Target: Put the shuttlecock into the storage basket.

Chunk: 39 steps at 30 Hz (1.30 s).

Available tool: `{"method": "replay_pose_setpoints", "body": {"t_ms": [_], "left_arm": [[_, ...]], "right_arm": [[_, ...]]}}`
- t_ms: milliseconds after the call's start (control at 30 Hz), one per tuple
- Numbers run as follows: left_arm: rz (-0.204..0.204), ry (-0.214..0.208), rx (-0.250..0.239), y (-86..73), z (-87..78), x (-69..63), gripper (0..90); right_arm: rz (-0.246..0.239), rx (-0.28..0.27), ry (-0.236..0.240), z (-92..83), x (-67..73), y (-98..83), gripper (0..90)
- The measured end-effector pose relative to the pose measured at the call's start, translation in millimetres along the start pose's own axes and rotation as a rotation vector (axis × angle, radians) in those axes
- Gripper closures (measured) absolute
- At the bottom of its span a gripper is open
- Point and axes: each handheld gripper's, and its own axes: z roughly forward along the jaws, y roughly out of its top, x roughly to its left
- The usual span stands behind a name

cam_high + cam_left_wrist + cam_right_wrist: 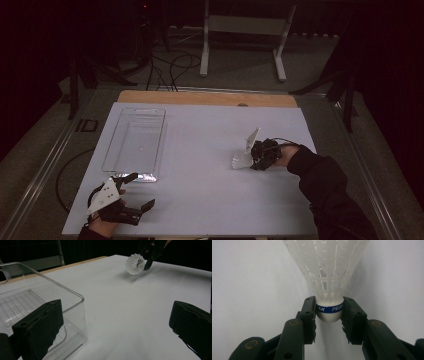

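A white plastic shuttlecock (329,272) with a blue band on its round white head is clamped by that head between the jaws of my right gripper (329,312). In the high view that gripper (253,159) holds the shuttlecock (241,159) just above the white table at the right, skirt pointing left. From the left gripper view the shuttlecock (135,264) shows far off. My left gripper (139,191) is open at the near left corner, with nothing between its jaws. A clear plastic tray (118,142) lies just beyond it, and its near corner (77,296) sits by the left jaw.
The white table sheet (200,165) spreads between the two hands. A wooden table edge (210,97) runs along the far side. Beyond it stand a white frame (205,50) and cables (170,65) on the floor.
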Motion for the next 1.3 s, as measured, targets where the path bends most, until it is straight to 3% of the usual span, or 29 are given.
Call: {"method": "replay_pose_setpoints", "body": {"t_ms": [100, 333, 433, 500, 833, 1067, 1300], "left_arm": [[0.0, -0.002, 0.004, -0.1, 0.2, -0.1, 0.0], [-0.002, -0.005, 0.004, 0.0, 1.0, 0.0, 0.0], [-0.001, -0.006, 0.008, 0.4, 1.1, -0.4, 0.0], [-0.003, -0.009, 0.01, 0.7, 1.5, -0.8, 0.0], [0.002, -0.018, 0.036, 3.8, 2.4, -2.2, 0.0], [-0.005, -0.017, 0.07, 7.5, 4.2, -1.9, 0.0], [-0.015, -0.064, 0.124, 19.5, 7.9, -1.3, 0.0]], "right_arm": [[0.022, -0.018, -0.039, -1.9, 7.4, 0.9, 65.1], [0.06, -0.026, -0.015, -6.7, 19.5, 0.4, 65.2], [0.074, -0.062, 0.002, -12.1, 26.1, 2.0, 65.2], [0.066, -0.084, -0.018, -15.9, 32.5, 4.3, 65.3], [0.032, -0.172, 0.002, -23.6, 60.1, 10.8, 65.3], [0.026, -0.177, 0.015, -24.0, 66.9, 10.1, 65.3], [0.031, -0.19, 0.025, -30.7, 65.5, 12.0, 65.3]]}}
